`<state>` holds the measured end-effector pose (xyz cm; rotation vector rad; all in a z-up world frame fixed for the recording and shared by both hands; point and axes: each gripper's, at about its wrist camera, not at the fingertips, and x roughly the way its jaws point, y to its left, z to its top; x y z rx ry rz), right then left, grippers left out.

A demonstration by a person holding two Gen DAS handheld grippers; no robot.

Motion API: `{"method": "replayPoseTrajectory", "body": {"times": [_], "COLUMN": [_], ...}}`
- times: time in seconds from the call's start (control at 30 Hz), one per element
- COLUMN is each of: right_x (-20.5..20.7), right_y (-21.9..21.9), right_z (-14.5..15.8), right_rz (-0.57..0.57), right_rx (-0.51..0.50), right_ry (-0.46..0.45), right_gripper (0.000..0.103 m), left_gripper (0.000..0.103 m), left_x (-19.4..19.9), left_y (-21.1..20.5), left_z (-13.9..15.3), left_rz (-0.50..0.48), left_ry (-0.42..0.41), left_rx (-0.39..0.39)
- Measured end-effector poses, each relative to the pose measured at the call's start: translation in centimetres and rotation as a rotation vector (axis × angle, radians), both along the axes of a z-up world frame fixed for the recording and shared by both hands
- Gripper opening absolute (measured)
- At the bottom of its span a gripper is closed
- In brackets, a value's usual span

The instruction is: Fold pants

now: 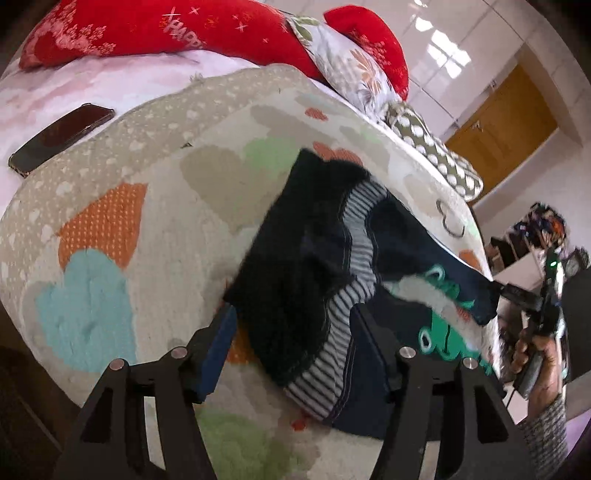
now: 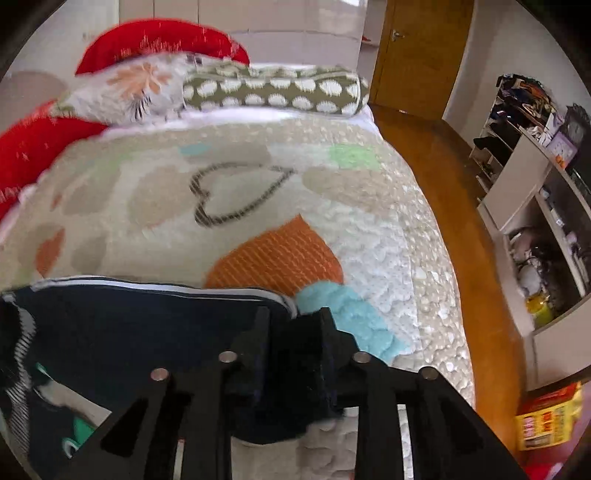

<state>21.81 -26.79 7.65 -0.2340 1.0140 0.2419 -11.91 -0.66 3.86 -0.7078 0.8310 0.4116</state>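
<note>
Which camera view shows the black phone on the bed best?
The left wrist view shows it best: the phone lies in full sight on the pink sheet, beside the edge of the heart-patterned blanket. The right wrist view does not show the phone at all.

Count: pants (image 1: 325,266) ×1; phone (image 1: 61,138) ×1; red pillows (image 1: 155,33) ×2; floral pillow (image 1: 347,70) ×1; dotted bolster (image 2: 273,92) ×1; heart-print blanket (image 2: 258,206) ×1; claws: two.
</note>
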Motion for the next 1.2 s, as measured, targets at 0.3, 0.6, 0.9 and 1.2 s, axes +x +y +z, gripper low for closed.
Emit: {"method": "replayPoseTrajectory", "body": {"times": [0.3, 0.6, 0.9, 1.2], "right_x": [-12.9, -21.6, -22.7, -22.6], "right_y": [-9.2, -13.6, -14.1, -13.6], "right_z": [5.0, 1.6, 1.8, 0.6], "right_rz": [-0.131, -0.220, -0.194, -0.178], "right_rx": [0.343, 0.368, 0.376, 0.437], "right_ry": [-0.140, -0.161, -0.148, -0.065], "right_gripper": [0.052, 0.063, 0.063, 0.063], "left_gripper": [0.065, 0.070, 0.071, 0.077], "left_x": [-0.6, -0.8, -0.1, -2.4], "left_y": [-1.6, -5.7, -7.2, -2.1], "left_z": [0.3, 2.5, 2.8, 2.3], "left_rz": [-0.007, -0.062, -0.074, 0.066], "left_ry": [-0.009, 0.005, 0.029, 0.012], "left_rx": [0.029, 0.143, 0.147, 0.106]}}
